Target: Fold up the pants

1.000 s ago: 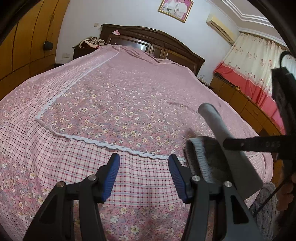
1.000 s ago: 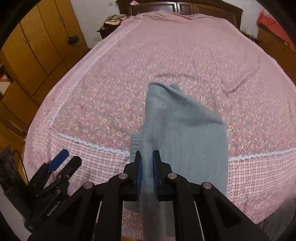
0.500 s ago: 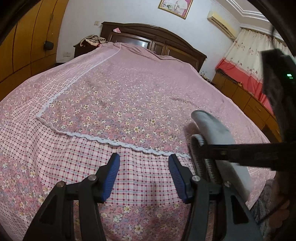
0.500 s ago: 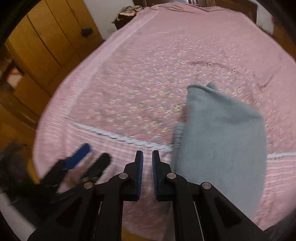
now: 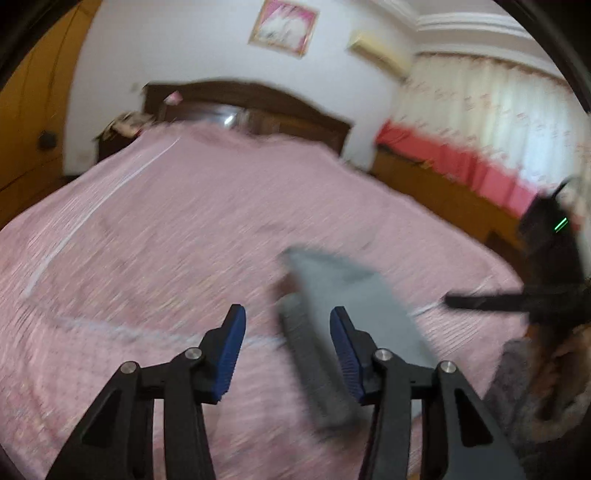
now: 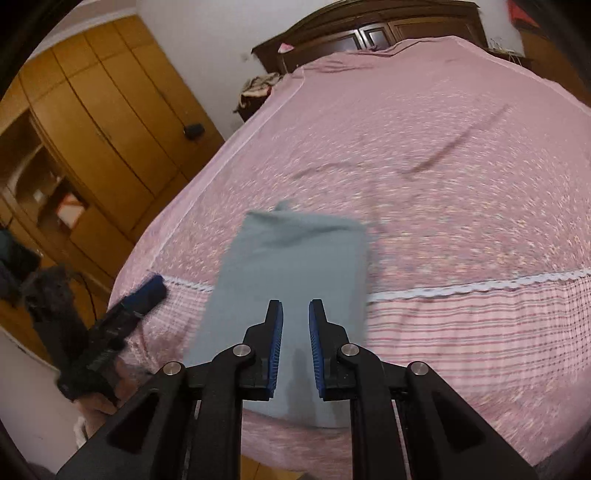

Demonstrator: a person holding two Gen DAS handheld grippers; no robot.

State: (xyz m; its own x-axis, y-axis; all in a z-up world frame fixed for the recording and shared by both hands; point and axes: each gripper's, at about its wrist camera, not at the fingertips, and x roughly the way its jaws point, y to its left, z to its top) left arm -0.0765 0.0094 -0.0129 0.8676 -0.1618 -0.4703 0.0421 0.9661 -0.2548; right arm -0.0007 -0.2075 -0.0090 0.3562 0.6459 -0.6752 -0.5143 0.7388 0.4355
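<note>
The grey pants (image 6: pixel 295 258) lie folded into a flat rectangle near the bed's foot edge, across the white lace trim. My right gripper (image 6: pixel 296 308) hovers just above their near end, its jaws slightly open with nothing between them. In the blurred left wrist view the pants (image 5: pixel 332 280) sit ahead and a little right of my left gripper (image 5: pixel 287 317), which is wide open and holds nothing. The left gripper (image 6: pixel 144 295) also shows at the pants' left side, apart from them. The right gripper (image 5: pixel 517 301) appears at the far right.
A pink floral bedspread (image 6: pixel 443 177) covers the bed, with a checked band (image 6: pixel 480 332) toward the foot. A dark wooden headboard (image 6: pixel 369 26) stands at the far end, a wooden wardrobe (image 6: pixel 92 110) on the left, and curtains (image 5: pixel 480 110) on the right.
My right gripper released the pants and drew back, jaws parting slightly. The pants dropped from hanging upright to lying flat. The left gripper stayed open and swung, blurring its view.
</note>
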